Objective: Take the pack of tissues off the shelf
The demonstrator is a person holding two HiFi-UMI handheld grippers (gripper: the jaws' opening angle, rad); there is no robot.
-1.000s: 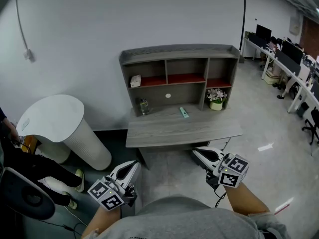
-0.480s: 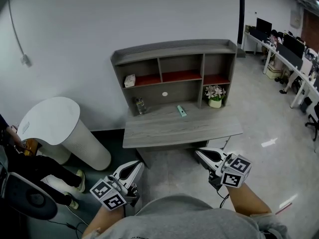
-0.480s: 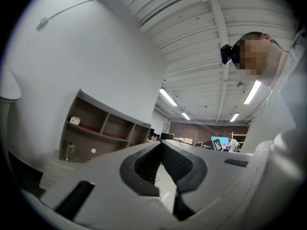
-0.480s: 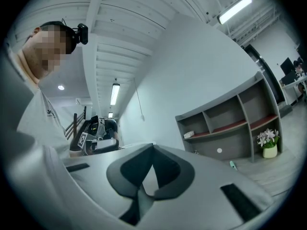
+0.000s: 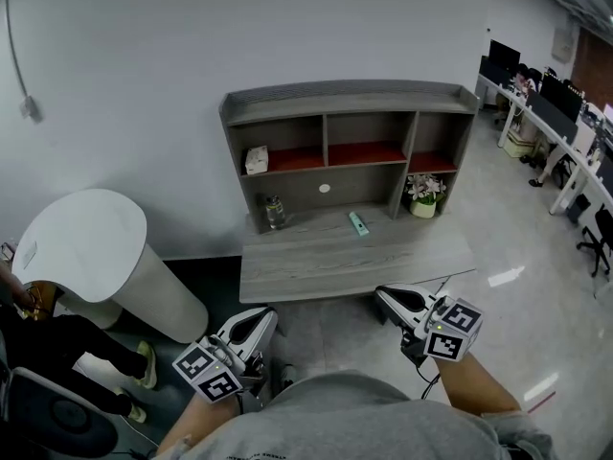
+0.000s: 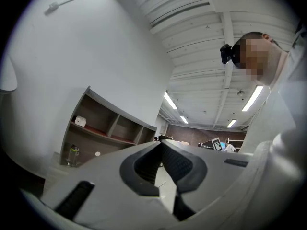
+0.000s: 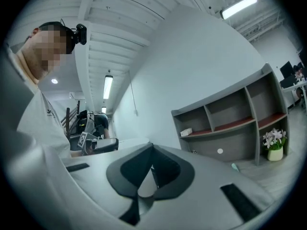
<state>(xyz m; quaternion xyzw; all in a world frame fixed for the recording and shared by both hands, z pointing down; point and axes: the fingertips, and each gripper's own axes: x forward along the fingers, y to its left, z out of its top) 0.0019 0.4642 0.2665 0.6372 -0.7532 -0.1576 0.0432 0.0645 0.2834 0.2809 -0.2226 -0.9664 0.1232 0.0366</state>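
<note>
We stood back from a grey shelf (image 5: 345, 99), both grippers low in front of us and well apart from it. The left gripper (image 5: 261, 320) had its jaws pressed together on nothing, and the right gripper (image 5: 385, 297) was the same. The tissues (image 5: 257, 159) lay in the shelf's upper left compartment, near its left wall.

We judged the main risk to be the closed jaws: unless they opened before reaching in, they would shove the soft pack toward the back. The compartment looked snug, so a jaw could catch its wall or divider. A low reach could tip the bottle (image 5: 276, 211) below.

The room was an open office with a white wall (image 5: 192, 46) and pale glossy floor (image 5: 517, 238). The shelf sat along the back edge of a grey desk (image 5: 316, 266). A white drum (image 5: 77, 247) stood left of the desk. Flowers (image 5: 422, 190) sat at the desk's back right corner, the bottle at its back left, and a small teal thing (image 5: 357, 222) near the back middle.
</note>
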